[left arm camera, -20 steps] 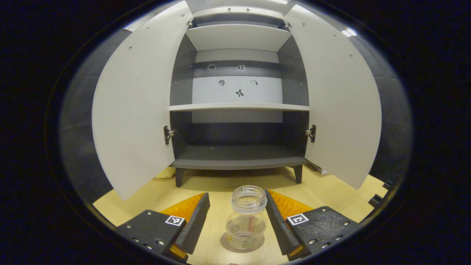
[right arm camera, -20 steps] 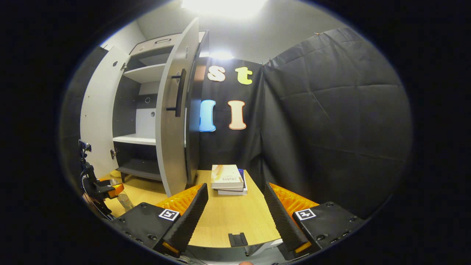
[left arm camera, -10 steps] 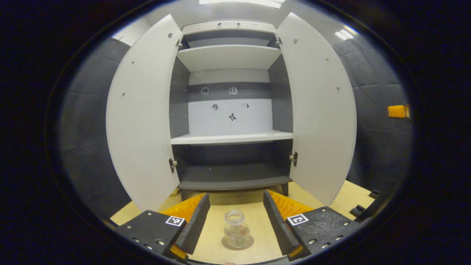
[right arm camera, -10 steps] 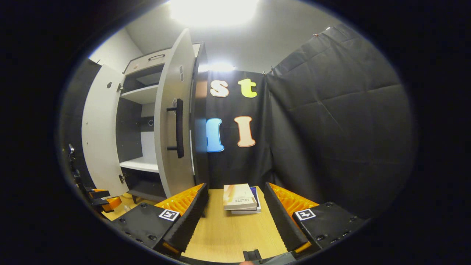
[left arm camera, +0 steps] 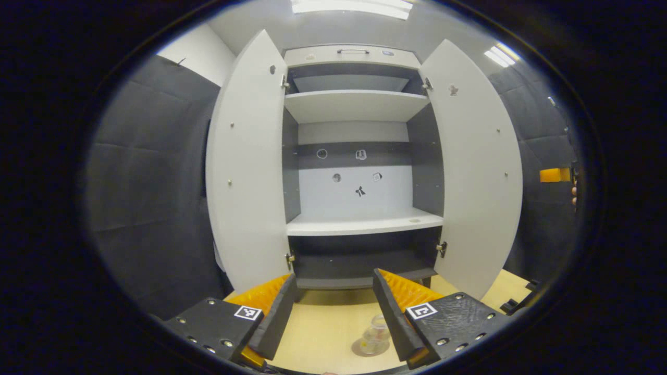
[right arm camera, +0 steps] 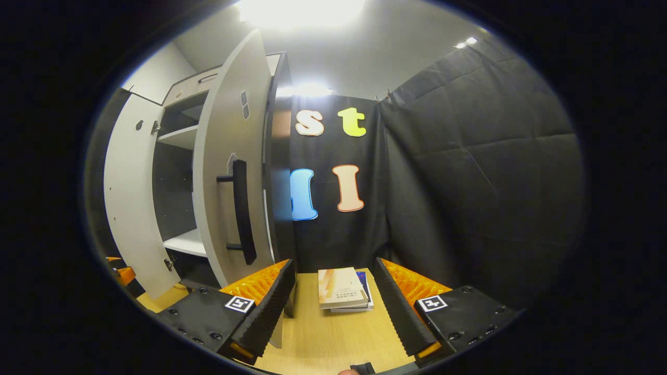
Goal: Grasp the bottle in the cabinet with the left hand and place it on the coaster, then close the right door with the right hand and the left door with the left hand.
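The clear glass bottle (left arm camera: 376,332) stands upright on a round brown coaster (left arm camera: 363,349) on the wooden table, partly behind one of my left fingers (left arm camera: 392,317). My left gripper (left arm camera: 333,277) is open, drawn back from the bottle, and faces the white cabinet (left arm camera: 359,107). Both cabinet doors stand wide open: the left door (left arm camera: 245,166) and the right door (left arm camera: 479,166). In the right gripper view, my right gripper (right arm camera: 334,262) is open and holds nothing. It sits beside the right door's outer face (right arm camera: 224,156), close to the black handle (right arm camera: 241,208).
A small stack of books (right arm camera: 342,289) lies on the table ahead of the right gripper. Black cloth walls (right arm camera: 469,172) close in the booth. The cabinet shelves (left arm camera: 362,225) are bare. An orange part of the other gripper (left arm camera: 553,175) shows at the far right of the left gripper view.
My left gripper has pulled back and risen away from the bottle, which stays on the coaster. My right gripper has moved closer to the right door's handle side.
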The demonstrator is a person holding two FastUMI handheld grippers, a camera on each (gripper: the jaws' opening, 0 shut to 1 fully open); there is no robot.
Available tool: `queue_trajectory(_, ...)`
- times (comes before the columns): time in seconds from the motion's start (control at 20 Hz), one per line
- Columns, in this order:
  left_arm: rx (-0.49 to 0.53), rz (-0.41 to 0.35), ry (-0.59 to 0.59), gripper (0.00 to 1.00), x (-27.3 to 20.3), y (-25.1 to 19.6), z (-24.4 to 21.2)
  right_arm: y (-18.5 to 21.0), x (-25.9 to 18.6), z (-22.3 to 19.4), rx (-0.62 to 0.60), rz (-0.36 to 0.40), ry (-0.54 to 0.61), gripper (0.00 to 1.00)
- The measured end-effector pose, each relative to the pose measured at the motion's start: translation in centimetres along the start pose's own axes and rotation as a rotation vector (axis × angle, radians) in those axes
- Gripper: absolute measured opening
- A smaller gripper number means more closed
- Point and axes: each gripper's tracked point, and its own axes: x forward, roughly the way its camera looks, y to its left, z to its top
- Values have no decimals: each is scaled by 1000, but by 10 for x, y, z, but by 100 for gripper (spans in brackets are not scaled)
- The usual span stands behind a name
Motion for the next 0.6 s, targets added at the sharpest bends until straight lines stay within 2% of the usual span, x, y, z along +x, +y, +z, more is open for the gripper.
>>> queue_trajectory(0.05, 7, 20, -6, 85, -1, 16, 5, 3, 5, 4, 0, -10, -4, 94)
queue_trajectory(0.15, 1, 56, -17, 85, -6, 46, 11, 6, 15, 12, -7, -42, -5, 98)
queue_trajectory(0.2, -8, 69, -18, 86, -9, 59, 12, 9, 20, 16, -8, -55, -7, 94)
queue_trajectory(0.25, -15, 83, -17, 86, -11, 72, 11, 14, 24, 18, -10, -60, -10, 98)
queue_trajectory(0.35, -22, 120, -20, 86, -11, 99, 14, 22, 33, 21, -17, -75, -7, 94)
queue_trajectory(0.55, -41, 178, -15, 85, -13, 146, 14, 44, 41, 25, -39, -84, -11, 98)
queue_trajectory(0.6, -37, 189, -14, 85, -14, 157, 14, 45, 42, 25, -50, -107, -13, 98)
